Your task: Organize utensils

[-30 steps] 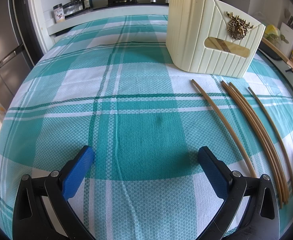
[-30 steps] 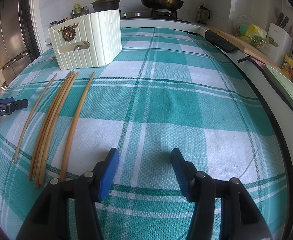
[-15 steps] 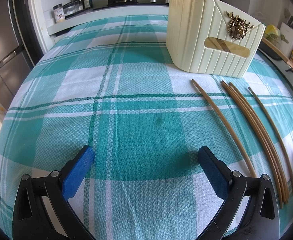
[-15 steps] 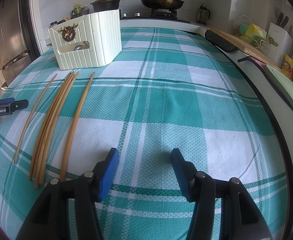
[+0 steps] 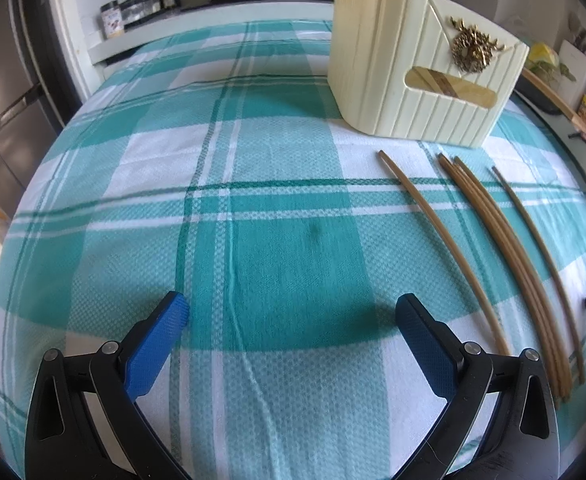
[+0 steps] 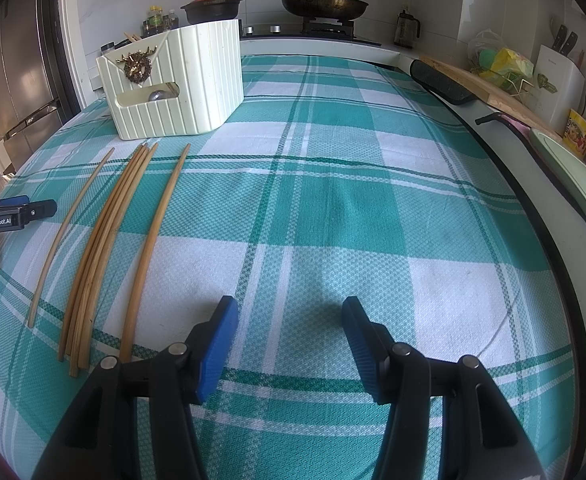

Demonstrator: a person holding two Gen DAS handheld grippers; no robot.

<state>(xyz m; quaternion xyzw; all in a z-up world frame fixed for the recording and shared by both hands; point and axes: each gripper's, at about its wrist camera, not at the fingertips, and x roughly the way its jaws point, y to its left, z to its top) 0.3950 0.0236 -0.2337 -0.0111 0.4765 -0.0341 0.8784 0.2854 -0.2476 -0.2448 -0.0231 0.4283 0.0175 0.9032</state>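
Hovering wide apart, left tongs (image 5: 292,316) and right tongs (image 6: 290,318) flank chopsticks (image 6: 105,240) lying before the holder (image 6: 173,80).

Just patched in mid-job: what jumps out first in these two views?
The cream ribbed utensil holder with a gold stag emblem stands at the far side of the teal plaid tablecloth. In front of it lie the loose wooden chopsticks, roughly parallel, none picked up. The left gripper and right gripper each hover with jaws apart and empty.
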